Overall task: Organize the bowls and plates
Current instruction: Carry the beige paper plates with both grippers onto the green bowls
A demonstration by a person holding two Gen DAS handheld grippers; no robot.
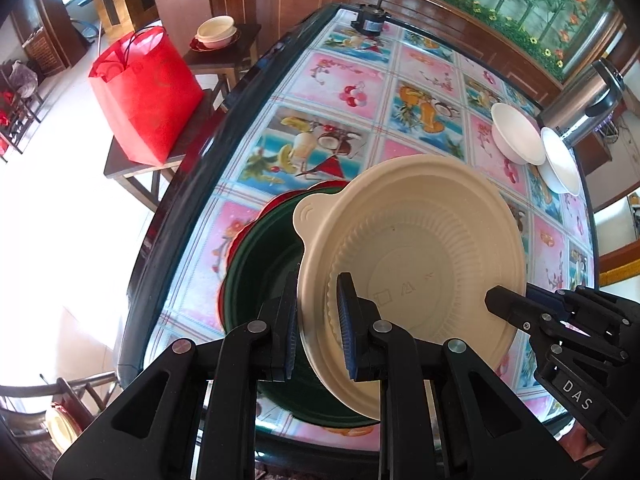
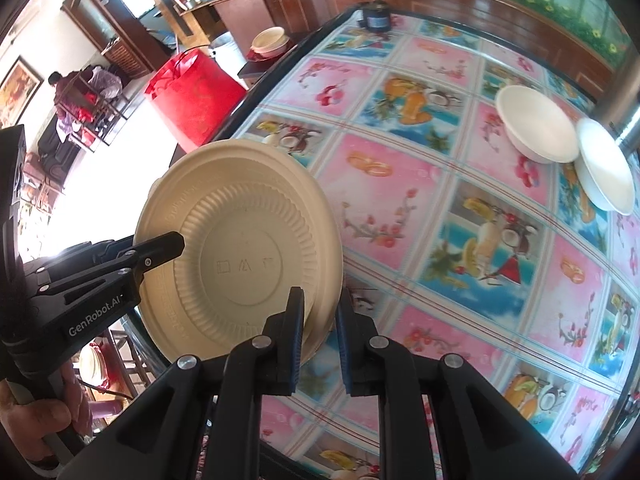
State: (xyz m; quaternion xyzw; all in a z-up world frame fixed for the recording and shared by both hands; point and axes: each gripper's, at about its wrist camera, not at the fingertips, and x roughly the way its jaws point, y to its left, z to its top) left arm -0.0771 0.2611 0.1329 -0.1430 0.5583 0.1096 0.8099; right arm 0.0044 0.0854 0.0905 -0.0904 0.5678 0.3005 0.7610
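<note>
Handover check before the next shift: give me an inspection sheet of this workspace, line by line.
Surface: table under a fruit-print cover.
Job's things: cream bowl held tilted above a green bowl on a red plate; two white bowls at the far side.
Clutter: small black motor; steel flask.
Grippers: left gripper and right gripper each shut on the cream bowl's rim, opposite sides.
Cables: nothing seen.
Surroundings: red bag on a stool; stacked bowls on another.

A red bag (image 1: 146, 94) is sitting on a stool (image 1: 120, 162) beside the desk (image 1: 320, 80) (fruit-patterned cloth).
</note>
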